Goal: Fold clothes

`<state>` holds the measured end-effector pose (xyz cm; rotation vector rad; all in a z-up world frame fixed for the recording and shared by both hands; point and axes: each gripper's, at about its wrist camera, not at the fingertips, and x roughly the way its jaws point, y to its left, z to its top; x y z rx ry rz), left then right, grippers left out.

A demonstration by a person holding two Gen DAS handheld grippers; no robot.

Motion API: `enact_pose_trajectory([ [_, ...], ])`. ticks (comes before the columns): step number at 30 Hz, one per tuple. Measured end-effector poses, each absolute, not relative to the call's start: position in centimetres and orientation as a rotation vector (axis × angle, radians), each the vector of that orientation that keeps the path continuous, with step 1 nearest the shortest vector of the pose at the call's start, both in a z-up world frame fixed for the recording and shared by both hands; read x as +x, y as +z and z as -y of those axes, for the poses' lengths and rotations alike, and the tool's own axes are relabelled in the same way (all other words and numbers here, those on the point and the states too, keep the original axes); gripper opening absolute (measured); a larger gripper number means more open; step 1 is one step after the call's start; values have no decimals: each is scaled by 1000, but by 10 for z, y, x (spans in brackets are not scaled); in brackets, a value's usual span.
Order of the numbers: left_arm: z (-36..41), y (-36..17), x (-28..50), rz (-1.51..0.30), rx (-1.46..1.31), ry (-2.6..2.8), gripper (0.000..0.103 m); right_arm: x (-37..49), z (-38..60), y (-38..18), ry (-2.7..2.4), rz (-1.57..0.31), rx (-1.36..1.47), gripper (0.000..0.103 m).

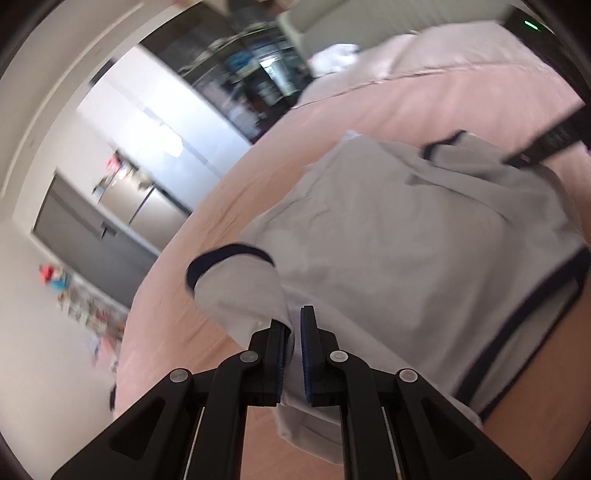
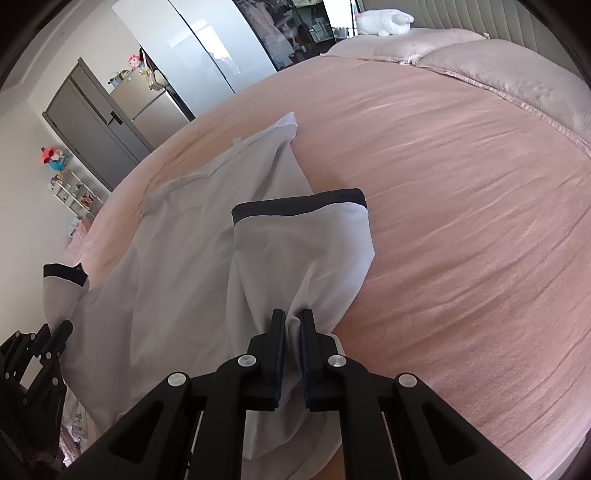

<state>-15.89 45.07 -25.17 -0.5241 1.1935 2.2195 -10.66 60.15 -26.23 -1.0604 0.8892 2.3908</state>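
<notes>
On the pink bed [image 2: 461,221], the white shirt [image 2: 184,258] lies unfolded; left gripper [image 1: 293,332] and right gripper [image 2: 293,332] each clamp a sleeve, folding barely begun.

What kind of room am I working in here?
Most likely a bedroom: the shirt lies on a pink-covered bed, with pillows and a padded headboard at the far end.
</notes>
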Motion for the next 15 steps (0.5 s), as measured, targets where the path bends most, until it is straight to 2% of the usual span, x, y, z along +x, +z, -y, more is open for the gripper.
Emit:
enact_pose_trajectory([
  [6, -473, -278, -144, -1347, -546, 2079, 8, -97, -608, -263, 2388, -922, -1053, 5],
  [15, -463, -304, -142, -1342, -745, 2094, 8, -65, -625, -259, 2375, -1025, -957, 5],
])
